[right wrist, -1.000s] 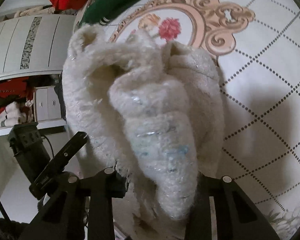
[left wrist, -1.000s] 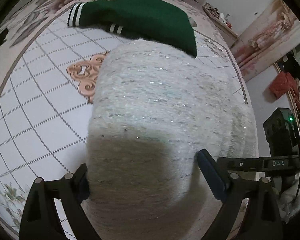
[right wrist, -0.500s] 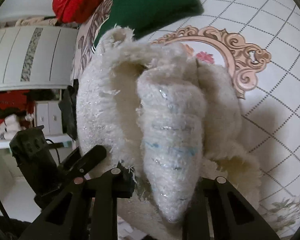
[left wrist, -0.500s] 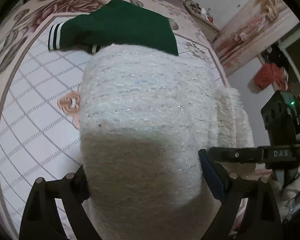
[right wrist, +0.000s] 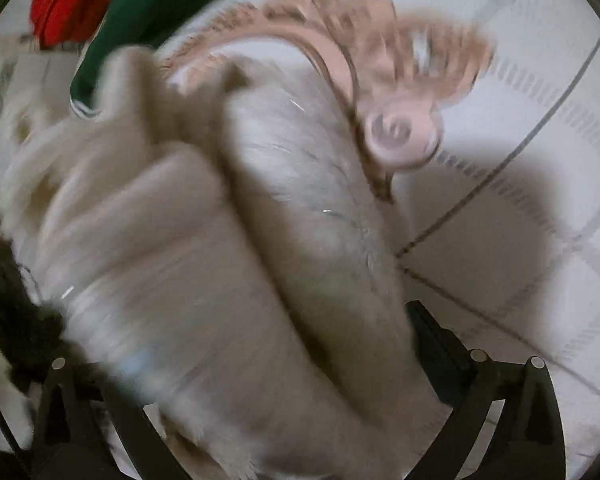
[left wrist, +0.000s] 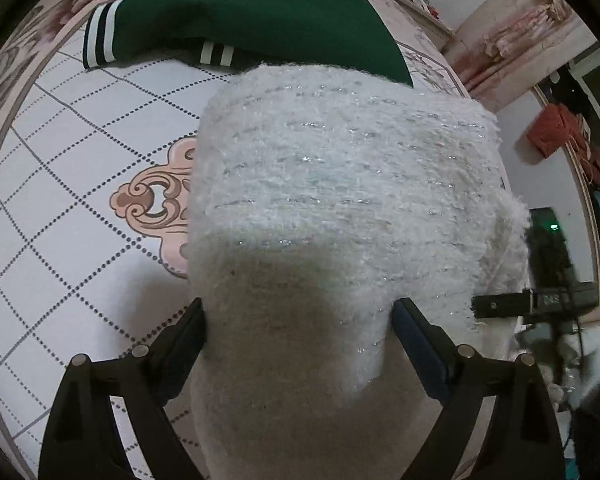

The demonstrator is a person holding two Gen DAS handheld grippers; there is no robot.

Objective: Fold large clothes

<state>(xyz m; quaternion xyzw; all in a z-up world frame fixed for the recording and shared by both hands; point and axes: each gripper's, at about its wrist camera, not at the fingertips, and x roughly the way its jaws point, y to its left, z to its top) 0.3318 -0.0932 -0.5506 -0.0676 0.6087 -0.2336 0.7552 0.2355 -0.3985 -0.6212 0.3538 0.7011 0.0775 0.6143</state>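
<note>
A fluffy white sweater [left wrist: 340, 200] with silver threads fills the left wrist view, lying folded on the patterned bed cover [left wrist: 60, 208]. My left gripper [left wrist: 300, 320] has its fingers wide apart with the sweater's near edge bulging between them. In the blurred right wrist view the same sweater [right wrist: 204, 260] lies bunched in thick folds between the fingers of my right gripper [right wrist: 240, 344], which stand wide apart. The right gripper's body shows at the right of the left wrist view [left wrist: 540, 300].
A folded green sweater [left wrist: 252, 16] with white-striped cuffs lies on the bed just beyond the white one, also seen in the right wrist view [right wrist: 152, 4]. A red garment [right wrist: 68, 0] lies farther back. The bed edge and room clutter are to the right [left wrist: 560, 140].
The right gripper's fingers have spread much wider and its view swings fast, now blurred. The left view has dropped back toward the bed; the sweater sits lower.
</note>
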